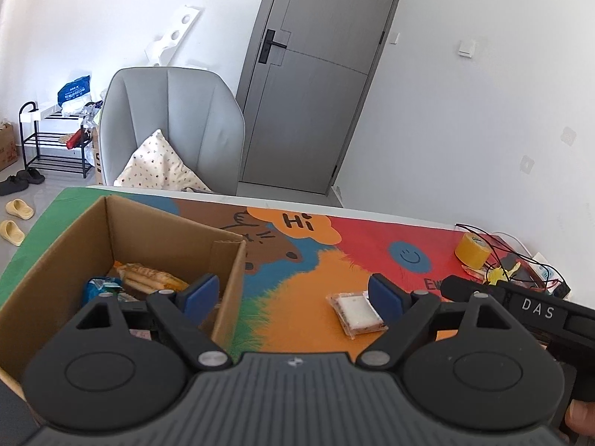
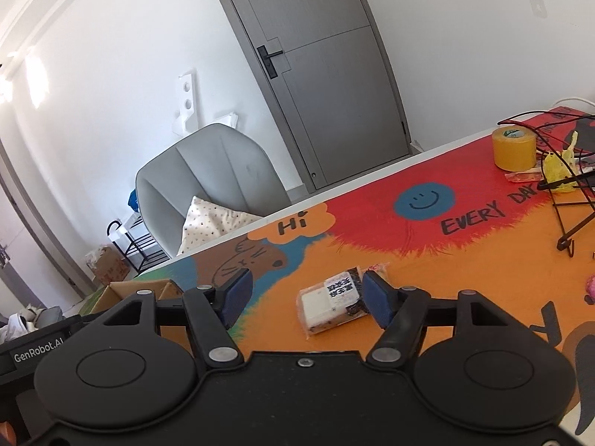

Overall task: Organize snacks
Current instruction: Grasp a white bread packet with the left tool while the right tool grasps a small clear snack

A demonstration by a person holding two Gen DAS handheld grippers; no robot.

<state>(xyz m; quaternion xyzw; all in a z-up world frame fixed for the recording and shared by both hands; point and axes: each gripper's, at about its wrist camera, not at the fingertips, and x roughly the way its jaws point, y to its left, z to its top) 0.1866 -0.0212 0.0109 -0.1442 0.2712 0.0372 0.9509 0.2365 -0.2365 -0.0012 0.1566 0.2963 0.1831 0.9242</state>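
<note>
A cardboard box (image 1: 230,271) stands on the colourful mat at the left; it holds several snack packets (image 1: 148,275). My left gripper (image 1: 293,295) is open and empty, its left finger over the box's right wall. A clear-wrapped white and dark snack (image 1: 355,312) lies on the orange part of the mat, right of the box. In the right wrist view that snack (image 2: 333,303) lies between my open right gripper's (image 2: 306,297) fingers, close to the right pad (image 2: 377,301). The box corner (image 2: 137,286) shows at the left there.
A yellow tape roll (image 2: 515,148), black wires (image 2: 569,219) and small clutter sit at the mat's right end. A grey armchair (image 1: 178,126) with a cushion stands beyond the table, in front of a grey door (image 1: 316,74). A shoe rack (image 1: 52,141) is at far left.
</note>
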